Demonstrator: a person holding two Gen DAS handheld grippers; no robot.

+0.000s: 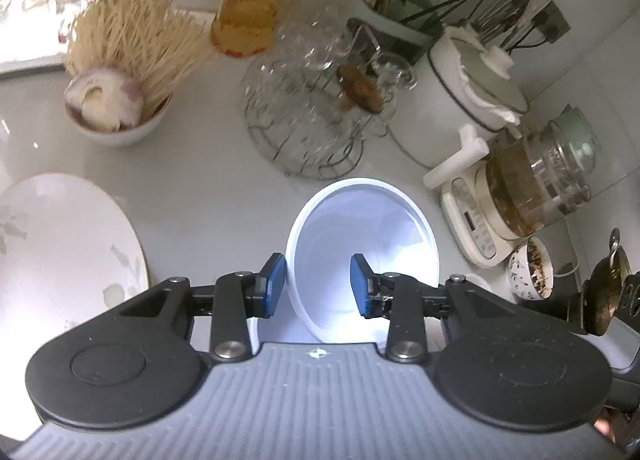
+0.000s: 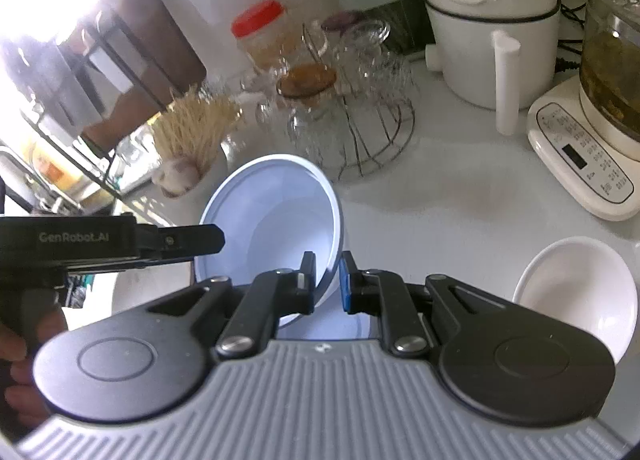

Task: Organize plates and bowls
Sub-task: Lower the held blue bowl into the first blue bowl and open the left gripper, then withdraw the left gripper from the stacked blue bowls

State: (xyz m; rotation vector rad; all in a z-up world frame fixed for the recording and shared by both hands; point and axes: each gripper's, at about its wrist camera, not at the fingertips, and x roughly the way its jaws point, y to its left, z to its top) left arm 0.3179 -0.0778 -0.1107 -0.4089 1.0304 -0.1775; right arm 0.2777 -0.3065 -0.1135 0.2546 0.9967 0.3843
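A white bowl with a pale blue rim (image 2: 272, 220) hangs tilted above the counter, its opening towards both cameras. My right gripper (image 2: 326, 280) is shut on its near right rim. In the left wrist view the same bowl (image 1: 360, 228) has its left wall between the pads of my left gripper (image 1: 319, 286). The left pad sits just outside the wall and the right pad stands inside with a clear gap, so this gripper is open. From the right wrist the left gripper (image 2: 216, 238) reaches in from the left, held by a hand (image 2: 16, 340). A flowered plate (image 1: 60, 244) lies on the counter at left. Another white bowl (image 2: 580, 292) rests at right.
Behind the bowl stands a wire rack of upturned glasses (image 1: 304, 120). A small bowl of garlic and sticks (image 1: 116, 100) and a red-lidded jar (image 1: 256, 8) stand at the back left. At the right are a white pot (image 1: 460, 100), a glass kettle (image 1: 532, 188) and a patterned cup (image 1: 532, 272).
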